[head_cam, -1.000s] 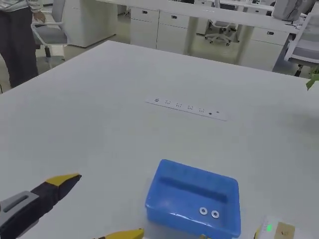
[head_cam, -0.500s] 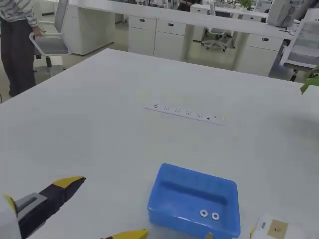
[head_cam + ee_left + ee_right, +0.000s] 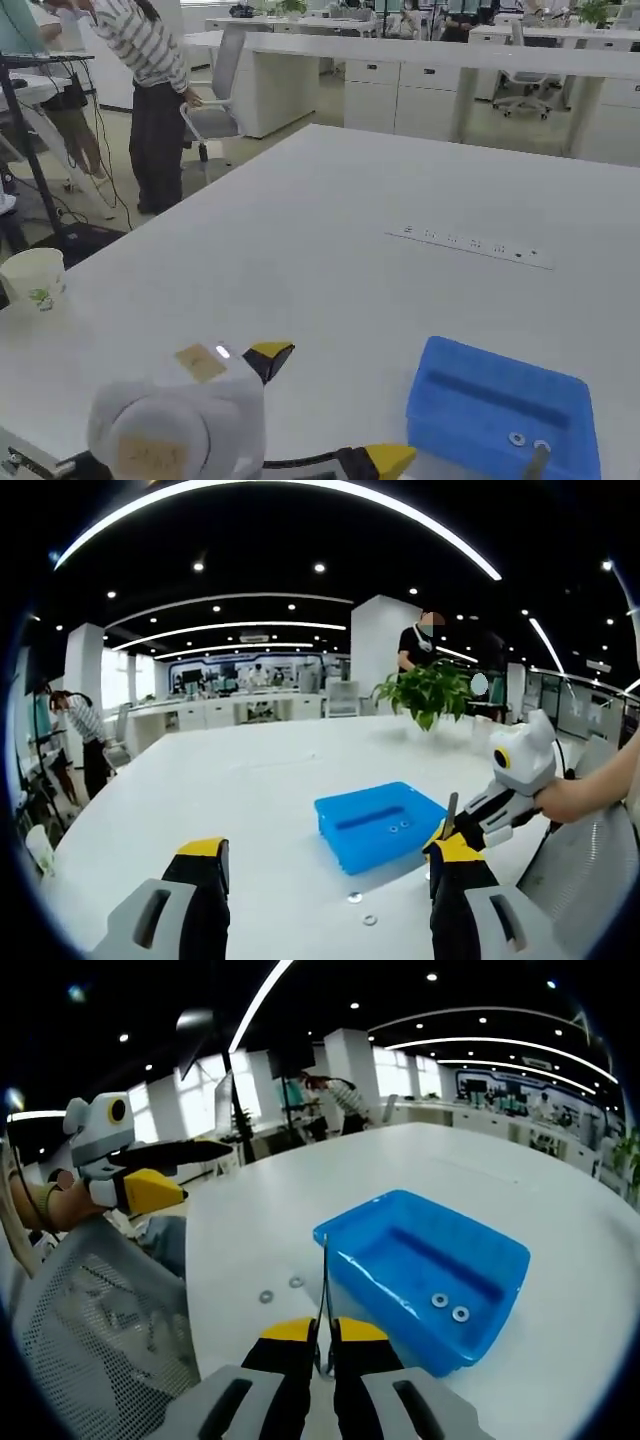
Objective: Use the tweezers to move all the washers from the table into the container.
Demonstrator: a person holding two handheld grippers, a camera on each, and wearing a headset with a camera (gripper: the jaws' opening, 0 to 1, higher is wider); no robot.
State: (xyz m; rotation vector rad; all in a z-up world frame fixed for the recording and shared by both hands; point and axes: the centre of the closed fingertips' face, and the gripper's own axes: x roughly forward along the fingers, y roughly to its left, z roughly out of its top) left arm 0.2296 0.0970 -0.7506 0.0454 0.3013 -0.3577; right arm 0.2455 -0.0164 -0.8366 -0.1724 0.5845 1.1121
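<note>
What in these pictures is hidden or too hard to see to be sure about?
Head view: the tweezers and the near wall of the blue container are cut off by the bottom edge.
Head view: the body of the left gripper is a close-up blur; its sticker is unreadable.
Right gripper view: the tweezers' tips are too thin to tell whether they pinch anything.

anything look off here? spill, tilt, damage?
Nothing stands out. The blue container sits flat on the table with two washers inside; two more washers lie on the table beside it, just not moved yet. The right gripper is shut on the tweezers, which look straight.
</note>
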